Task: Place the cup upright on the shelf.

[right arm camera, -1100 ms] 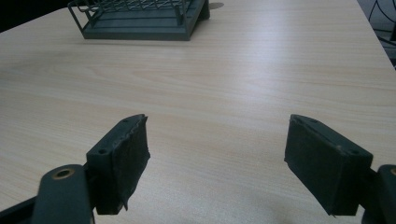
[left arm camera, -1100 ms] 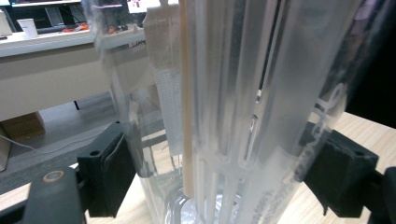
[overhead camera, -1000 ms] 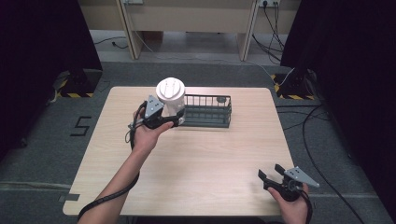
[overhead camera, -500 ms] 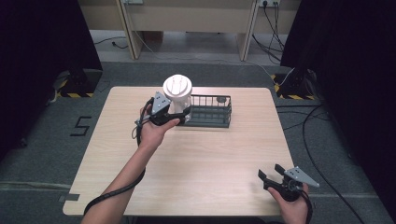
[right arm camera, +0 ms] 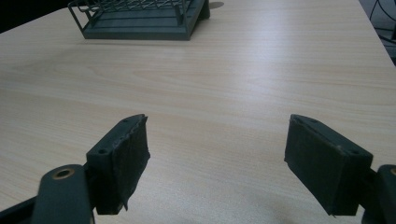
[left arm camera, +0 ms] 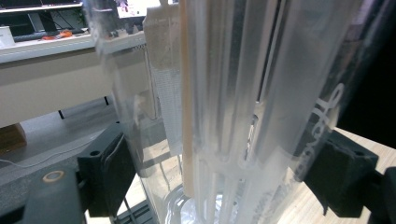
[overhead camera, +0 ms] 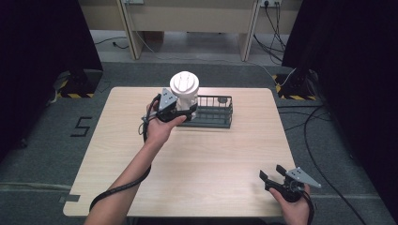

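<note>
High view: the left gripper [overhead camera: 185, 111] is clamped round one clear ribbed container [overhead camera: 185, 93] with a white lid, holding it upright at the left end of the single dark wire rack [overhead camera: 213, 112]. Whether its base touches the rack floor or hangs just above cannot be told. The right gripper [overhead camera: 273, 176] rests well apart, at the near right corner of the wooden table [overhead camera: 197, 154], its jaws spread and holding nothing.

Left gripper view: the container [left arm camera: 233, 107] stands between the two black pads [left arm camera: 109, 175], pressed from both sides — a firm grasp, with rack wires just below.

Right gripper view: the right gripper [right arm camera: 217, 165] gapes over bare tabletop [right arm camera: 233, 79]; the rack [right arm camera: 140, 16] lies far ahead of it, with nothing in the part seen.

By my judgement the carry is mostly done — what remains is setting the container down in the rack and letting go. Count: one container, one rack, two grippers.
</note>
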`<state>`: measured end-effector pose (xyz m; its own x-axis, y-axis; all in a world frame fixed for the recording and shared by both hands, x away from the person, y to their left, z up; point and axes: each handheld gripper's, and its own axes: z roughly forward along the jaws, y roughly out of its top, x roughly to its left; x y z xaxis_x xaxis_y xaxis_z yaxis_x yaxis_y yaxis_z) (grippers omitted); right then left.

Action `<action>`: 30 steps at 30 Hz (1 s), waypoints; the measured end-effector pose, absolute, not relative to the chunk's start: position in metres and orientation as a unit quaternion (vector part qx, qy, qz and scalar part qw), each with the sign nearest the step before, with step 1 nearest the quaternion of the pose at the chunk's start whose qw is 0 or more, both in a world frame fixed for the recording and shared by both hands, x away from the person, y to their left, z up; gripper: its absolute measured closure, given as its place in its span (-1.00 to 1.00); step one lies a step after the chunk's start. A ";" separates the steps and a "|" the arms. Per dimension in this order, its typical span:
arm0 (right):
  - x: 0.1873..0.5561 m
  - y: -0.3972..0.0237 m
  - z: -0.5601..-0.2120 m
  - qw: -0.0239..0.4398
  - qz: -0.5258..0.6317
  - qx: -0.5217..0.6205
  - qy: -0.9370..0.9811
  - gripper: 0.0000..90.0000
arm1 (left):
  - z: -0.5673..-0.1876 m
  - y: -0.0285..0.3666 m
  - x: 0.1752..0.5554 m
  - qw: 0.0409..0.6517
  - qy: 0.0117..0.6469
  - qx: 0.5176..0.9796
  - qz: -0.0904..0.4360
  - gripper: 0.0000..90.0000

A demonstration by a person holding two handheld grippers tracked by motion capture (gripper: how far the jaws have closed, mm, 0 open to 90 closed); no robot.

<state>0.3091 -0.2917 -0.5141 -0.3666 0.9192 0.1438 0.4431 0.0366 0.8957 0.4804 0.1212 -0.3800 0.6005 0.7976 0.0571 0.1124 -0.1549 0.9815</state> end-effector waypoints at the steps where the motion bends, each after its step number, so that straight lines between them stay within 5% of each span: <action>1: 0.309 -0.292 -0.514 0.250 0.477 0.504 0.675 -0.51 | -0.380 0.121 0.480 0.562 0.327 0.696 0.305 -0.60; 30: 0.309 -0.292 -0.514 0.247 0.479 0.505 0.674 -0.51 | -0.376 0.092 0.509 0.560 0.333 0.698 0.297 -0.60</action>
